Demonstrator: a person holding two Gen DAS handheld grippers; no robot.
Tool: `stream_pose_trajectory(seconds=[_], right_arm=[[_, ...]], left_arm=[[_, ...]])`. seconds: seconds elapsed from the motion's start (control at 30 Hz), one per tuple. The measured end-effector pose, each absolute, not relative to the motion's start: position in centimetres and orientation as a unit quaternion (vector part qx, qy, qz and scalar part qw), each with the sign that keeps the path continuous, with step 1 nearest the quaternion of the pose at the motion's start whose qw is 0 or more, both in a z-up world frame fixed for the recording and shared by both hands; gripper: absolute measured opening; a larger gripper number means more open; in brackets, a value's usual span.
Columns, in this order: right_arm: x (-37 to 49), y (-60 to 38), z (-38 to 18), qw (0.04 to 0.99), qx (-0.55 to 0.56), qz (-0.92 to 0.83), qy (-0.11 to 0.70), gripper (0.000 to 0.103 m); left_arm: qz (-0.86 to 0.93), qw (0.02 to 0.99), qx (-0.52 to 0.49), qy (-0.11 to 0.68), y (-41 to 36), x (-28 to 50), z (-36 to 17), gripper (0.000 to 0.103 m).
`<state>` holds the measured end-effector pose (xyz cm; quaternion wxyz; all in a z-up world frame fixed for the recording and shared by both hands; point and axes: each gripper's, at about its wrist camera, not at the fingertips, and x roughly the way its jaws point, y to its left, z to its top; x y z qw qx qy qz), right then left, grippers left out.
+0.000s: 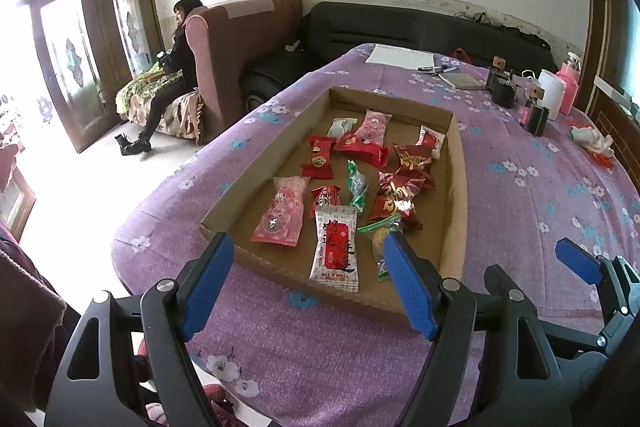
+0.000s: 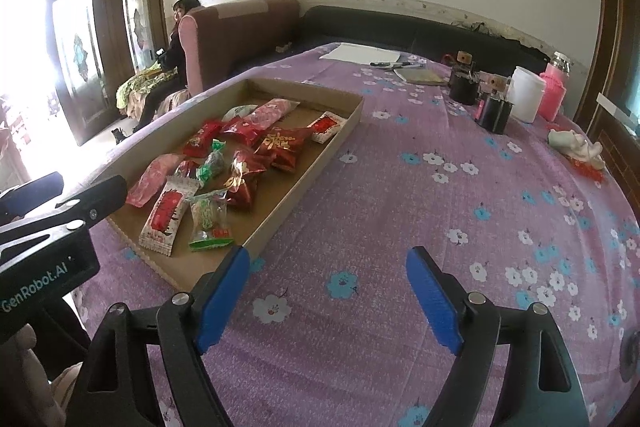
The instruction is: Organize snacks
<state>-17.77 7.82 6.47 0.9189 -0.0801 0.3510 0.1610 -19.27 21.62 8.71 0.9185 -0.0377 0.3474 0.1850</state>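
Note:
A shallow cardboard tray [image 1: 454, 195] [image 2: 304, 179] lies on the purple flowered tablecloth and holds several wrapped snacks: red packets [image 1: 402, 193] [image 2: 280, 145], pink packets [image 1: 282, 213], a white-and-red packet [image 1: 335, 247] [image 2: 165, 217], a green candy [image 1: 357, 185] [image 2: 212, 165] and a green-edged clear packet [image 2: 208, 223]. My left gripper [image 1: 308, 287] is open and empty, just short of the tray's near edge. My right gripper [image 2: 330, 299] is open and empty over bare cloth right of the tray; one of its fingers [image 1: 578, 261] shows in the left wrist view.
At the far side of the table are paper sheets [image 1: 400, 57], pens, a notebook [image 2: 424, 77], black holders [image 2: 494, 111], a white tub [image 2: 528, 93] and a pink bottle [image 2: 554, 93]. A white cloth [image 2: 576, 145] lies at the right edge. A person sits on a sofa [image 1: 176, 67] beyond.

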Motion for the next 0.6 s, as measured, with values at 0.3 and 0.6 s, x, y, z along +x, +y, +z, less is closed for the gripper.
stream_pose_trajectory(seconds=[0.3,0.6], right_arm=[[-17.8,8.0,6.4,0.92,-0.085,0.158,0.349,0.083],[-17.9,8.1,6.5,0.922,-0.084,0.158,0.344,0.084]], left_arm=[[0.186,0.919,-0.041,0.344,21.7,-19.2,8.6,0.078],[0.251,0.928,-0.011,0.276,21.4,-20.7,10.2,0.083]])
